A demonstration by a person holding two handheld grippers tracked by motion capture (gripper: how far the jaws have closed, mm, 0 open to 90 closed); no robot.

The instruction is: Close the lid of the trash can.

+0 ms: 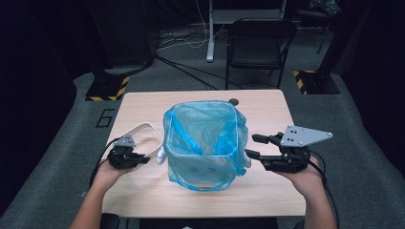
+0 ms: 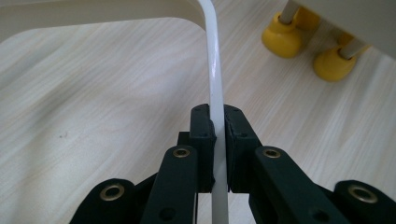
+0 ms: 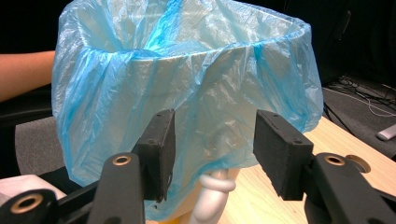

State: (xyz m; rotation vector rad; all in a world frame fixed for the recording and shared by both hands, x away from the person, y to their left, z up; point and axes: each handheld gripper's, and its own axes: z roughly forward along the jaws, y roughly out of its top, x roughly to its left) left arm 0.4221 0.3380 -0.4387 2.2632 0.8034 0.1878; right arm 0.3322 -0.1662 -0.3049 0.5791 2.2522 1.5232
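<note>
Item: white frame (image 2: 215, 70) clamped in left tongs (image 2: 218, 135); right tongs (image 3: 212, 154) apart beside bagged bin (image 1: 203, 143); lift frame level, avoid snagging liner.

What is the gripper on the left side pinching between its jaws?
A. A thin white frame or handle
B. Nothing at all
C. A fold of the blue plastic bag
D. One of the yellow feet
A: in the left gripper view, the left gripper has both black pads pressed against the thin white frame, while the yellow feet sit apart on the table.
</note>
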